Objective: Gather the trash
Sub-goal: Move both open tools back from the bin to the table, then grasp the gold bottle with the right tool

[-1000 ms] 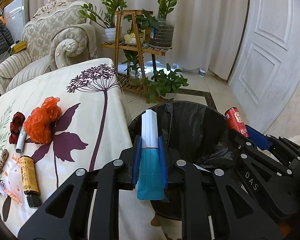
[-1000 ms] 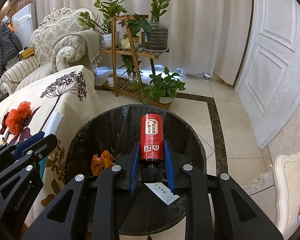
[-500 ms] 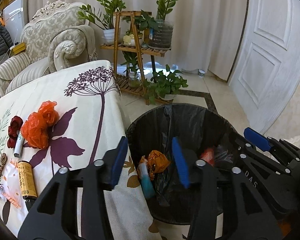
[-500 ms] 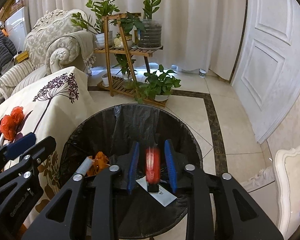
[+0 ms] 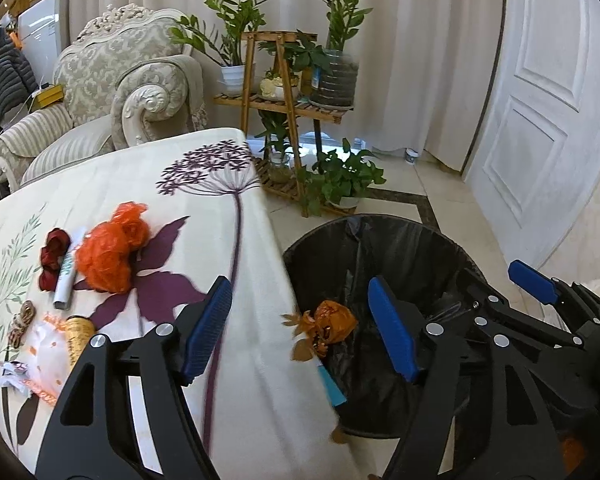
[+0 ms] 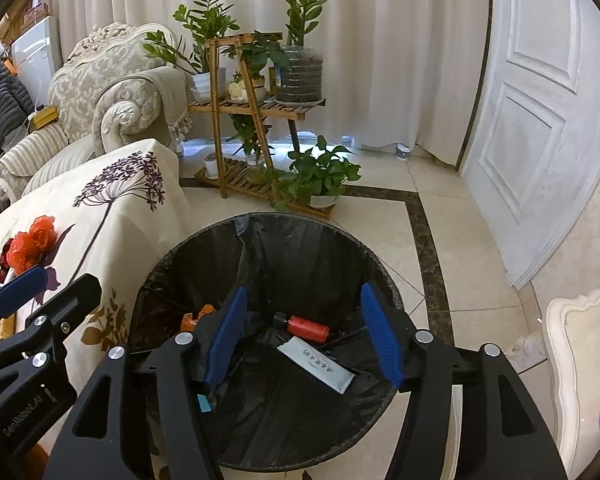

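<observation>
One view alone shows the red bottle (image 6: 307, 327).

glossy black plastic bin liner (image 6: 300, 252), printed cloth tablecloth (image 5: 112, 184), wooden plant stand (image 6: 256, 112).

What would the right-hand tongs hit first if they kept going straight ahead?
Probably the red bottle lying in the black-lined bin. The opening right tongs hold nothing and aim down into it; depth is uncertain.

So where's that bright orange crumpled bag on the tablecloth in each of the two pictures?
Left wrist view: orange crumpled bag lies left of centre on the tablecloth, beside a dark red scrap.
Right wrist view: it sits small at the far left edge.
Shared landmark: the black-lined trash bin.
</observation>
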`<state>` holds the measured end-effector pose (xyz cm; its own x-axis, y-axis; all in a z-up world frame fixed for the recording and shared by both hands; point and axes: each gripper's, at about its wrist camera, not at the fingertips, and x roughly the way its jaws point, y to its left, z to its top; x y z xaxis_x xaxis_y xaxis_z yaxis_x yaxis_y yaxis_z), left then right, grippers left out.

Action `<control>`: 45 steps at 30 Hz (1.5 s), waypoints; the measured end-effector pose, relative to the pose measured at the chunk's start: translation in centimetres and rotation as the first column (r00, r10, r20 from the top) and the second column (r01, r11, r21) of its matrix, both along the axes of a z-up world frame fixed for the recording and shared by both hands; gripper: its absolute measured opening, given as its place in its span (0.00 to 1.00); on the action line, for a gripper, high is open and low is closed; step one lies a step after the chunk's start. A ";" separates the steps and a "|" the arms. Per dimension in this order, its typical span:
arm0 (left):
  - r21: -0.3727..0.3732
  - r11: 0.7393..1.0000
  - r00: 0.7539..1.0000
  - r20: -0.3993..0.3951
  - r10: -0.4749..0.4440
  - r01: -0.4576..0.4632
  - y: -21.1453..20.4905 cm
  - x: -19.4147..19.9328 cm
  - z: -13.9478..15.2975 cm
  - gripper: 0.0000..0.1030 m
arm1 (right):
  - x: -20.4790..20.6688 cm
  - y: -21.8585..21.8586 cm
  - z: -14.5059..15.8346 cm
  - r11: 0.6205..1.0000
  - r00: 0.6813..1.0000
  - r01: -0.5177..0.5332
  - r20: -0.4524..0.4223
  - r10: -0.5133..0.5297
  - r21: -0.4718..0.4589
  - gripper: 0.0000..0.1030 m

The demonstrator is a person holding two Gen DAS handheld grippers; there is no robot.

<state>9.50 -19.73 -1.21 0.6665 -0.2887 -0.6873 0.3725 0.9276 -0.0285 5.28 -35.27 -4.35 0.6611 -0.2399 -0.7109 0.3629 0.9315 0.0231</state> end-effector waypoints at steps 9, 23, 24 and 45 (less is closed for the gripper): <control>0.012 0.997 0.997 0.015 0.077 -0.077 5.0 -0.4 1.2 0.71 | 0.3 3.8 0.7 0.998 0.998 -0.066 0.008 0.065 0.016 0.60; 0.041 0.962 0.963 0.011 0.268 -0.269 16.0 -1.8 1.5 0.71 | 1.2 12.5 1.8 0.971 0.971 -0.239 0.023 0.238 0.016 0.60; 0.042 0.959 0.960 0.008 0.280 -0.280 16.7 -1.9 1.4 0.71 | 1.3 13.0 1.8 0.969 0.969 -0.248 0.024 0.247 0.017 0.60; 0.042 0.900 0.899 -0.038 0.435 -0.434 26.9 -2.2 -0.3 0.71 | 3.4 23.0 1.8 0.905 0.905 -0.425 -0.004 0.425 0.016 0.60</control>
<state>7.27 7.16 -1.48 0.6886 0.0448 -0.7237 -0.0689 0.9976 -0.0037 8.71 -12.27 -2.60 0.6933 0.0727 -0.7169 -0.0669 0.9971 0.0363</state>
